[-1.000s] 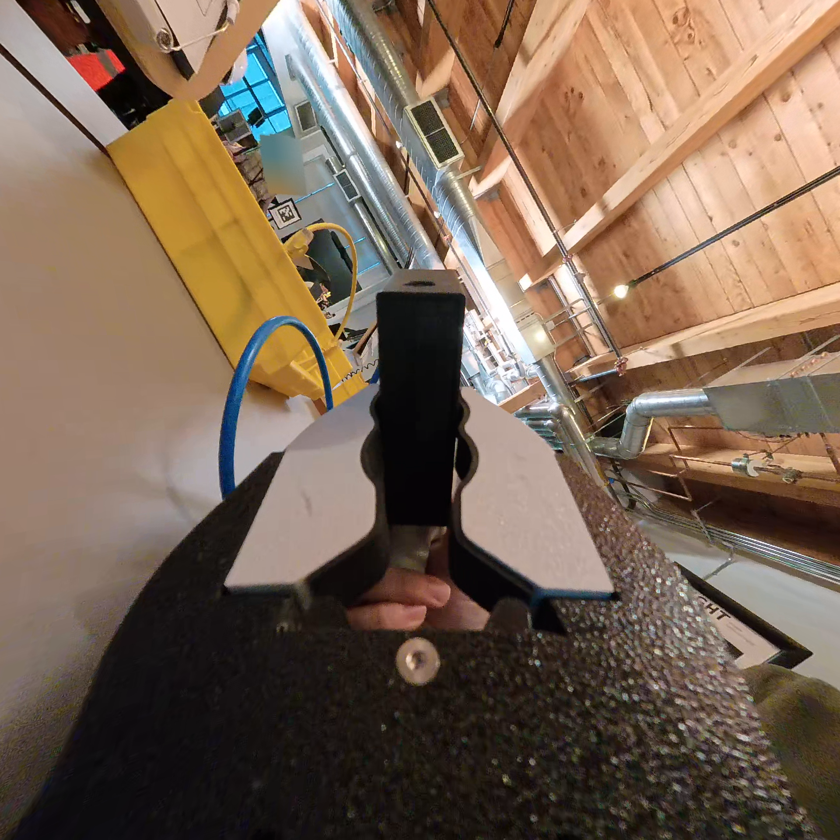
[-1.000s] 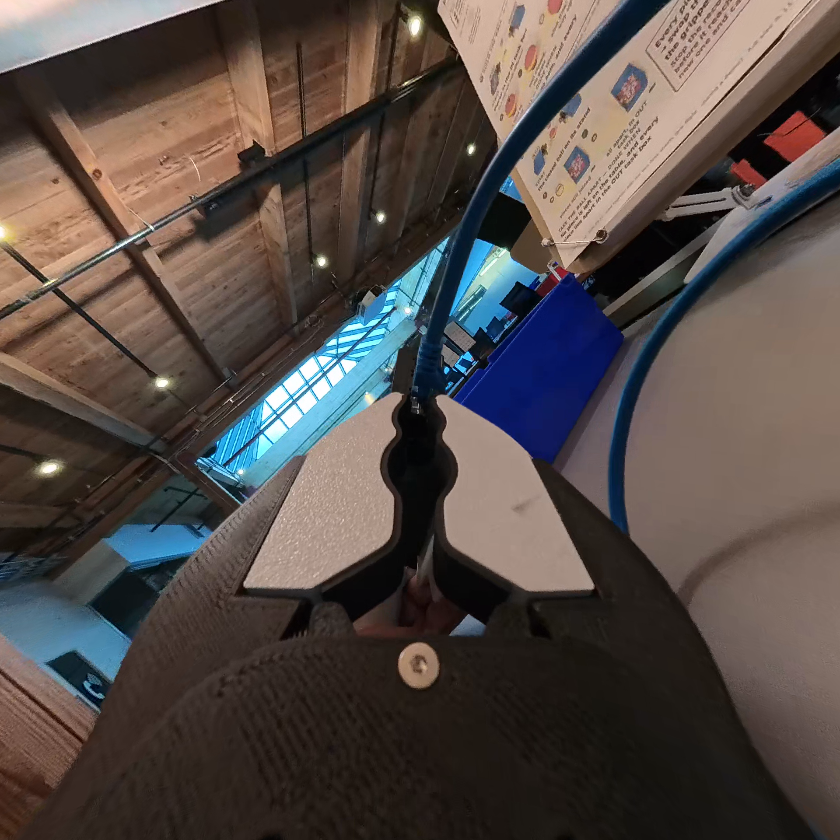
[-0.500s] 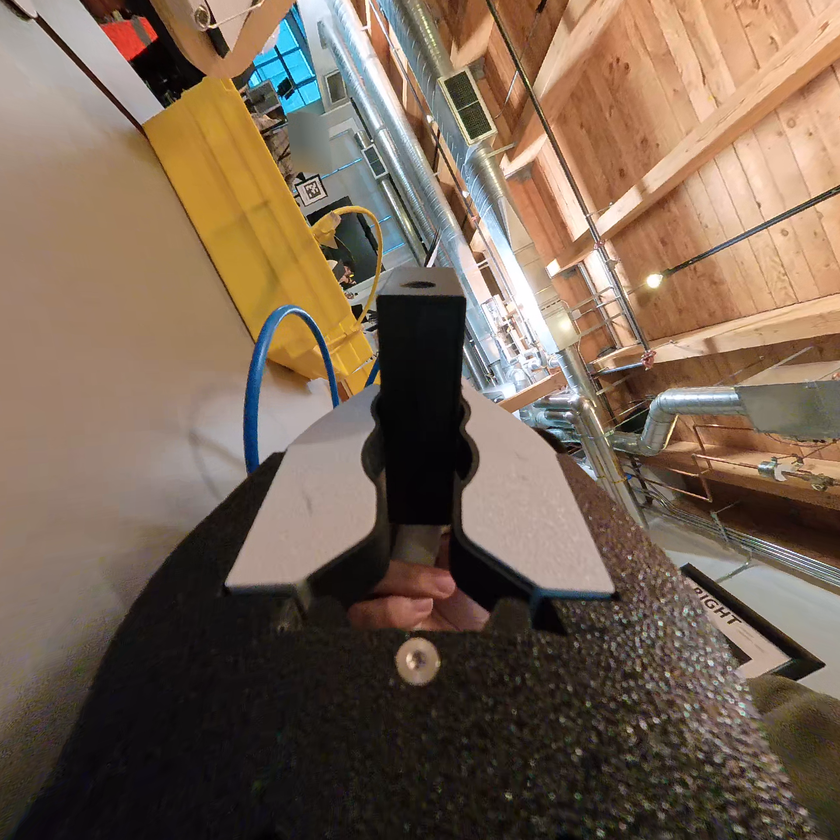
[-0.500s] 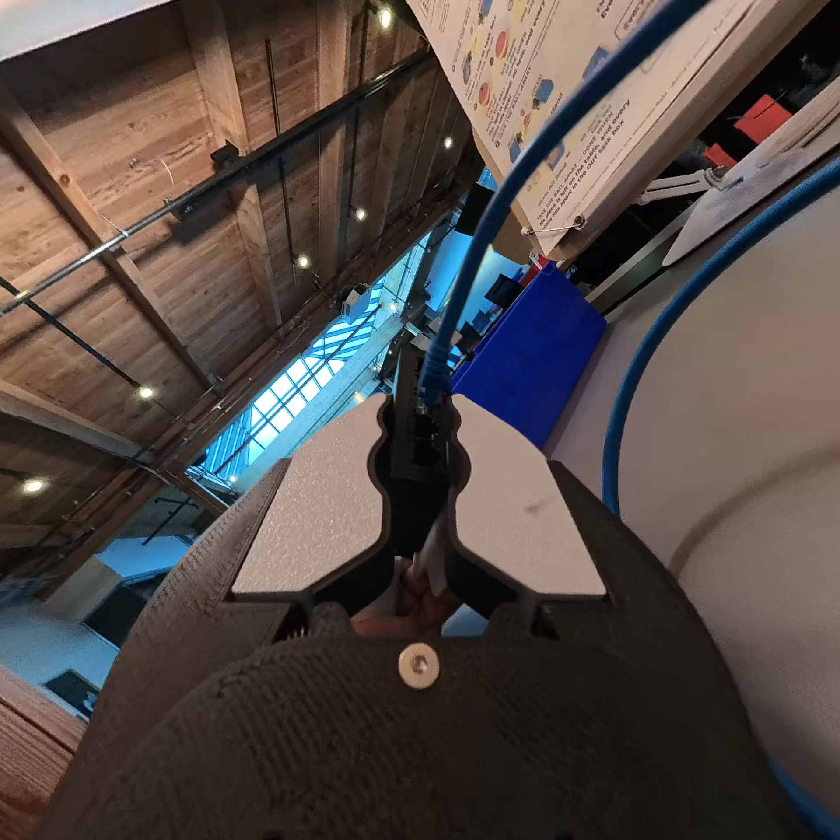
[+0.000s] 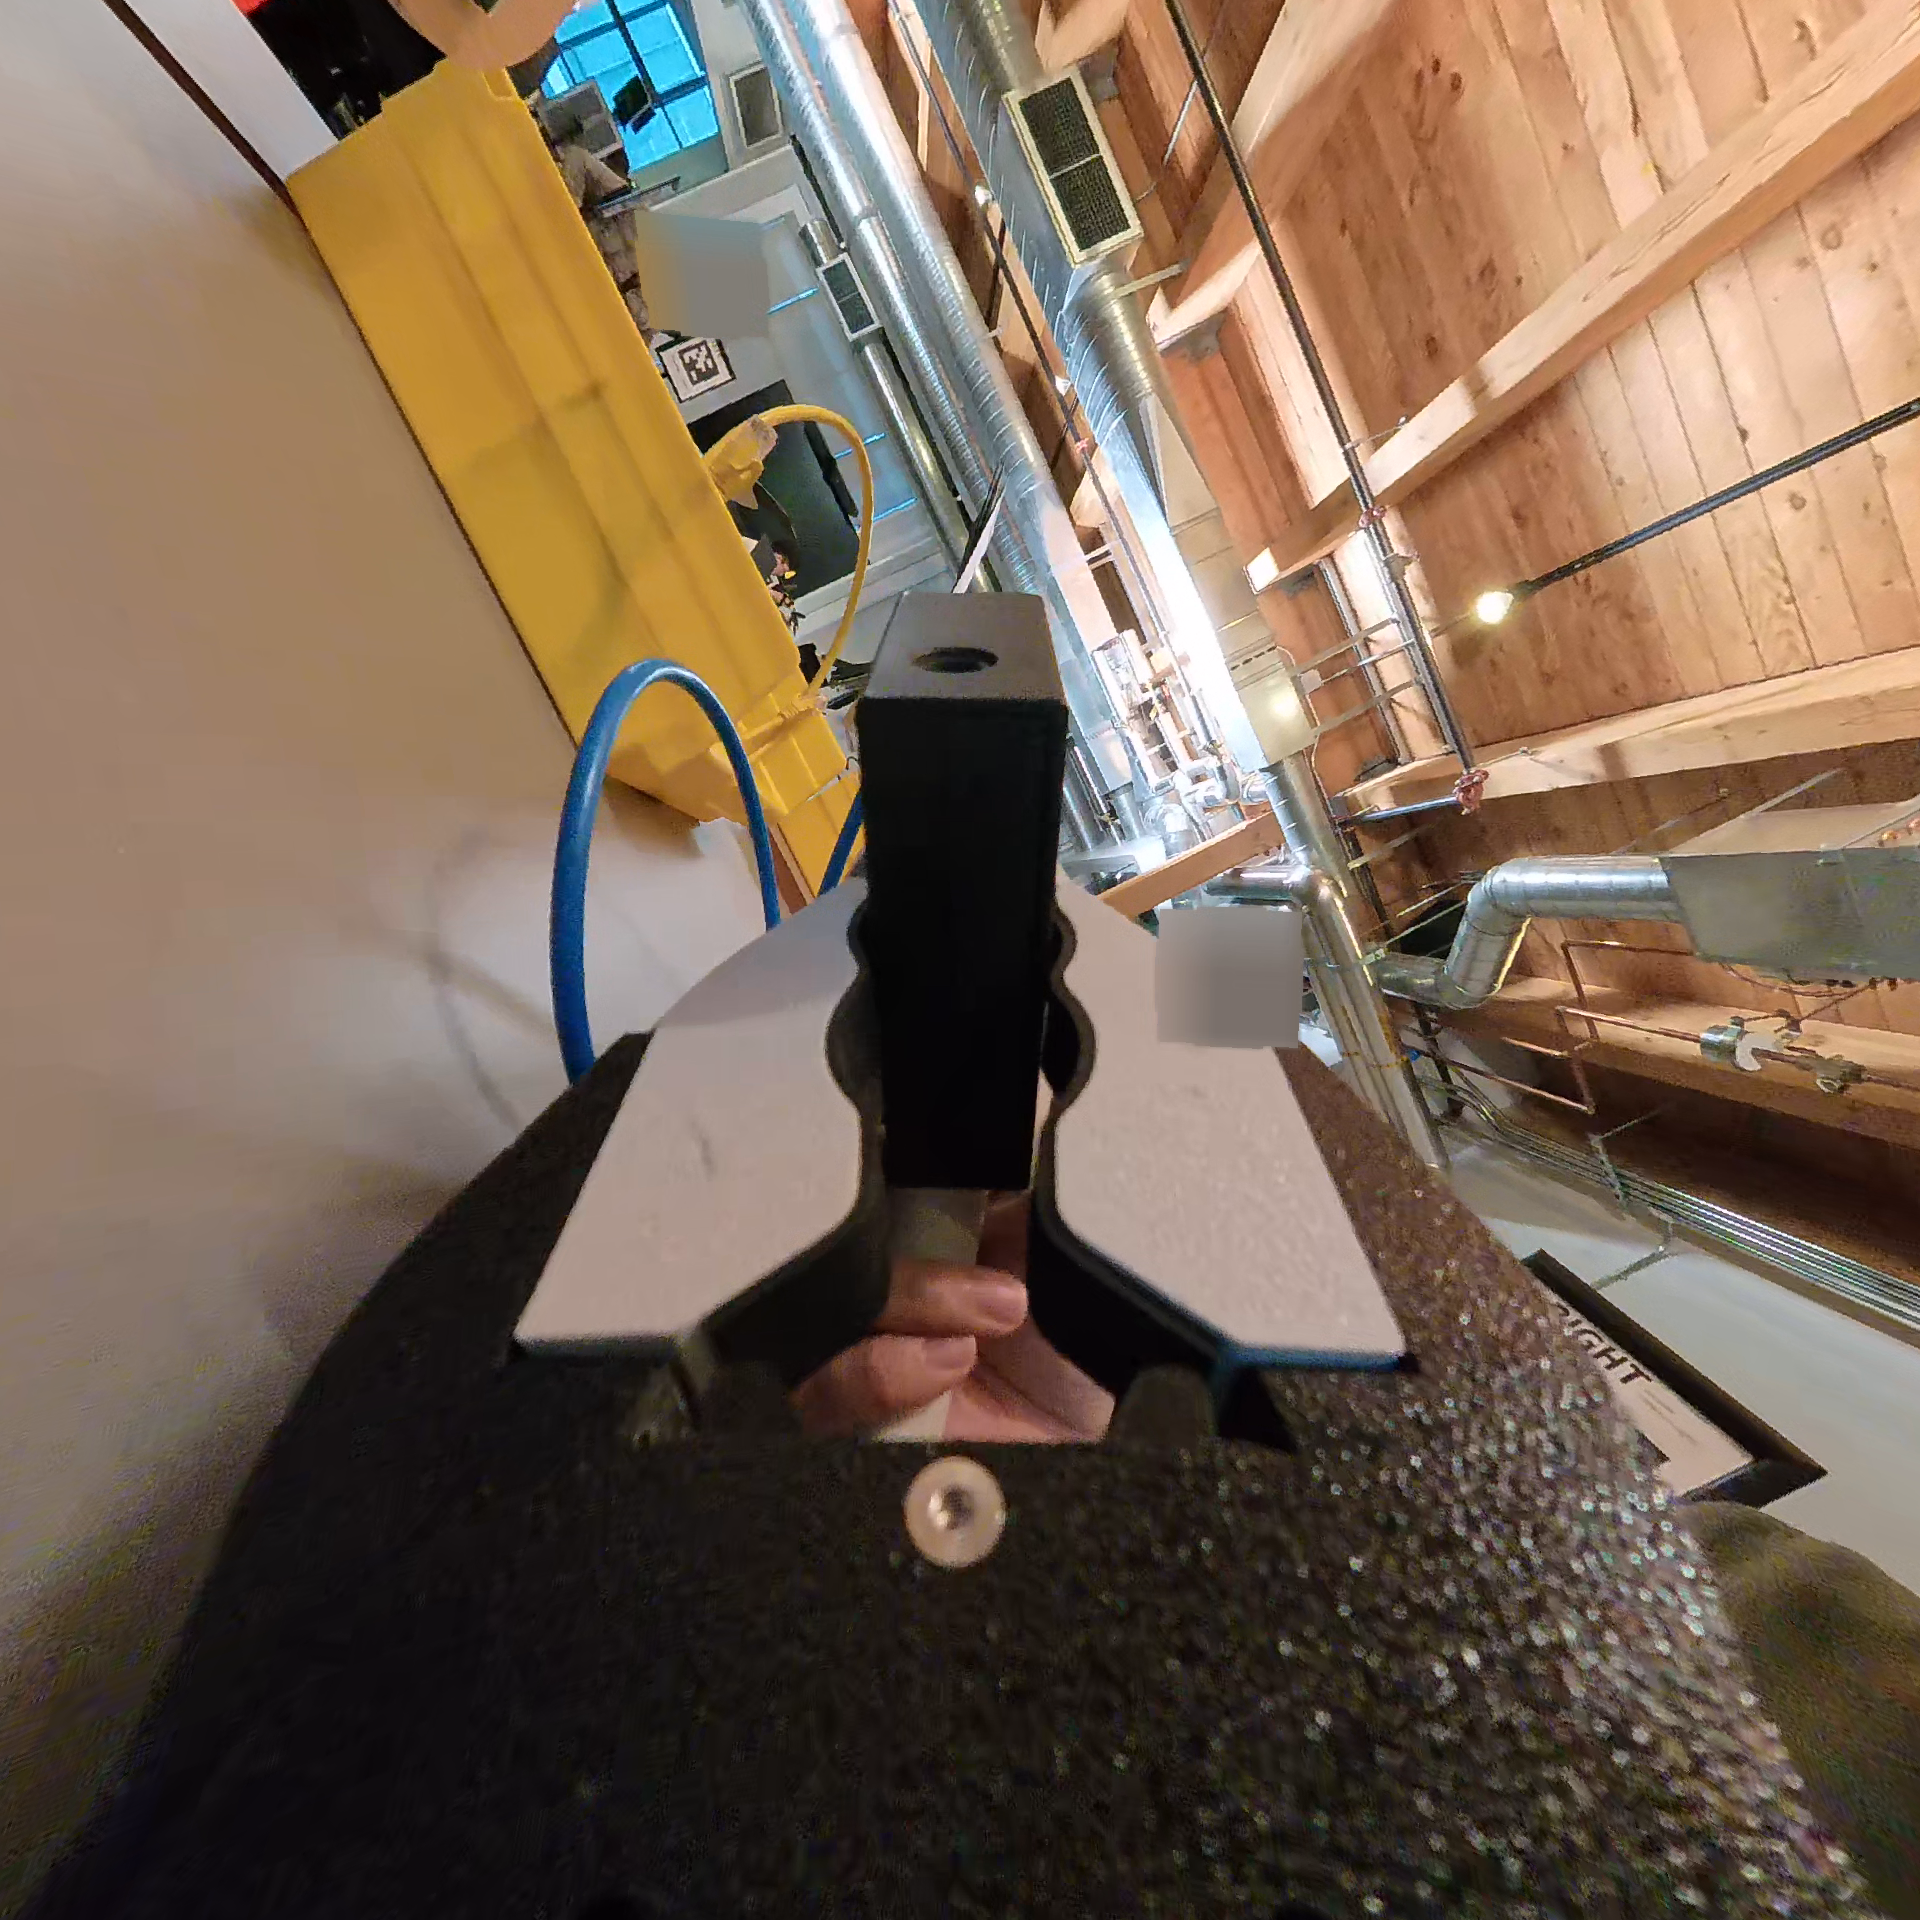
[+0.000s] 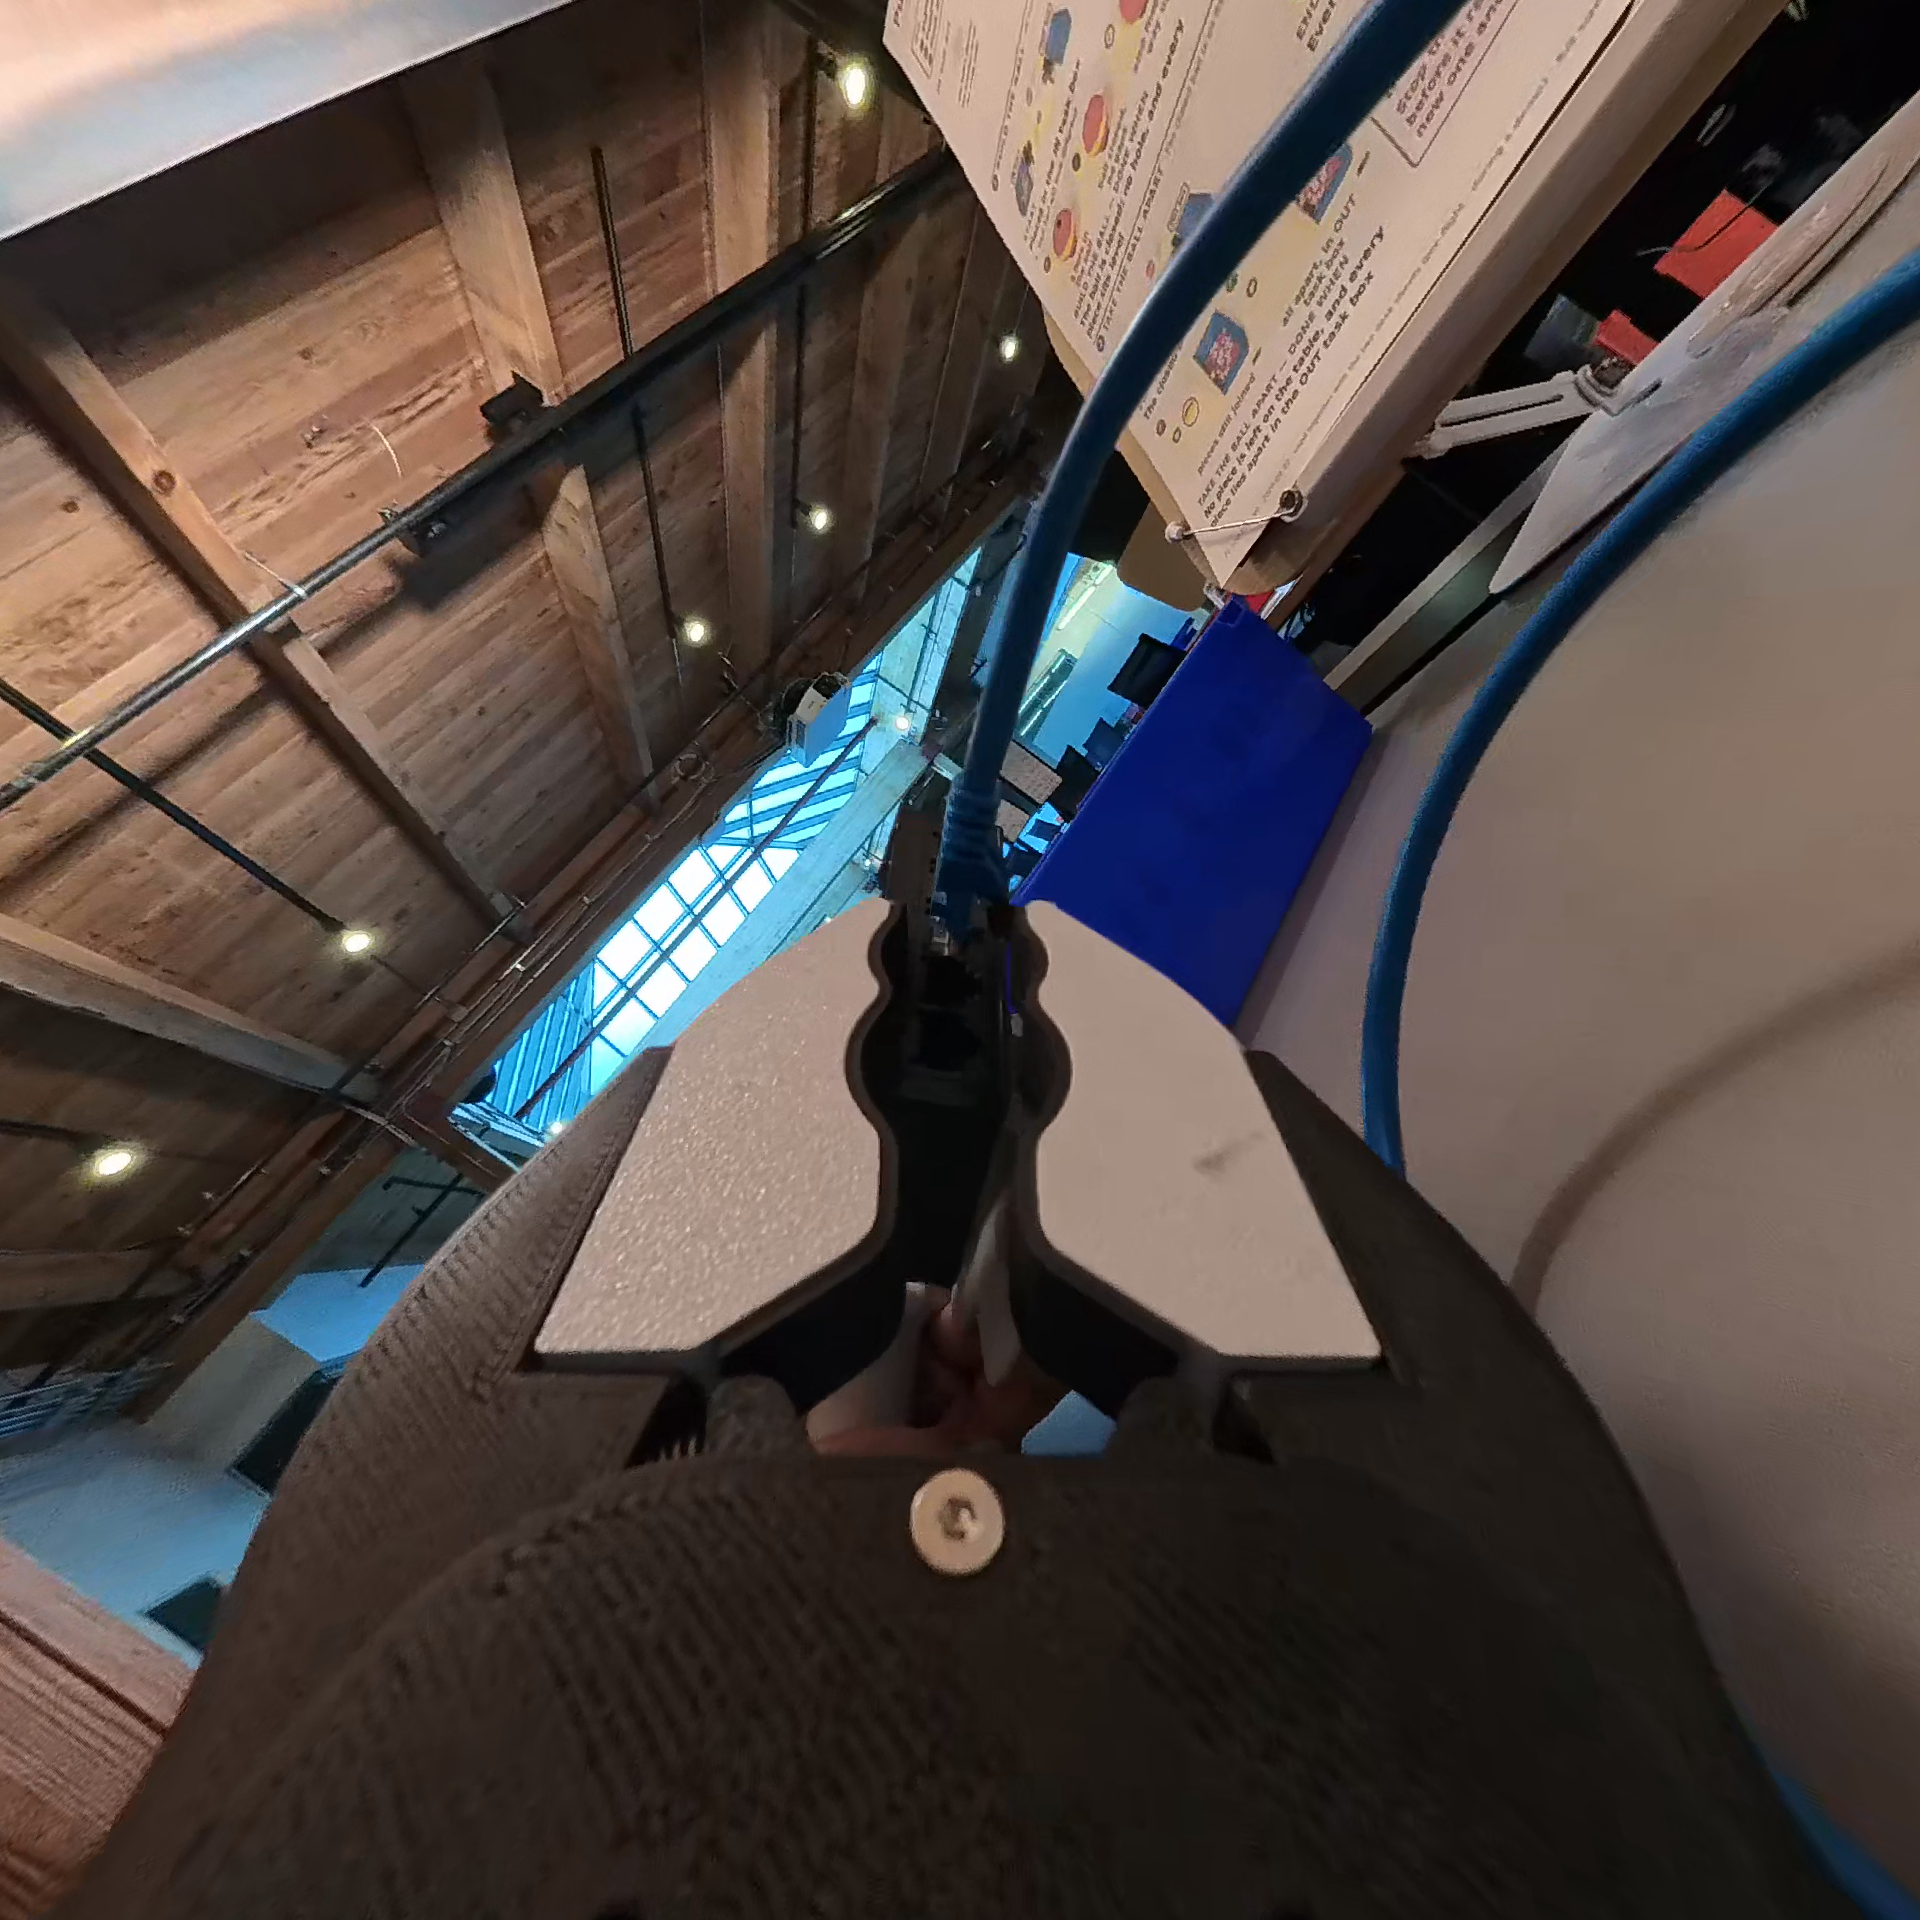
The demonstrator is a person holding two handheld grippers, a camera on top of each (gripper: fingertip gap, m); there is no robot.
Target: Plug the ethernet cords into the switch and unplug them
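Since a second ago the right hand-held gripper [image 6: 951, 997] has opened a little, so the switch's ports now show between its fingers, with the blue cord [image 6: 971, 831] plug centre frame. Left hand-held gripper [image 5: 961, 997] is clamped on the black switch [image 5: 961, 883]. I'd keep the switch steady and push the plug straight in.

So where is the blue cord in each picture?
Left wrist view: the blue cord arches over the pale table, left of the black switch in the left gripper.
Right wrist view: its plug sits just past the right gripper; the cord loops right.
Shared landmark: the wooden ceiling.
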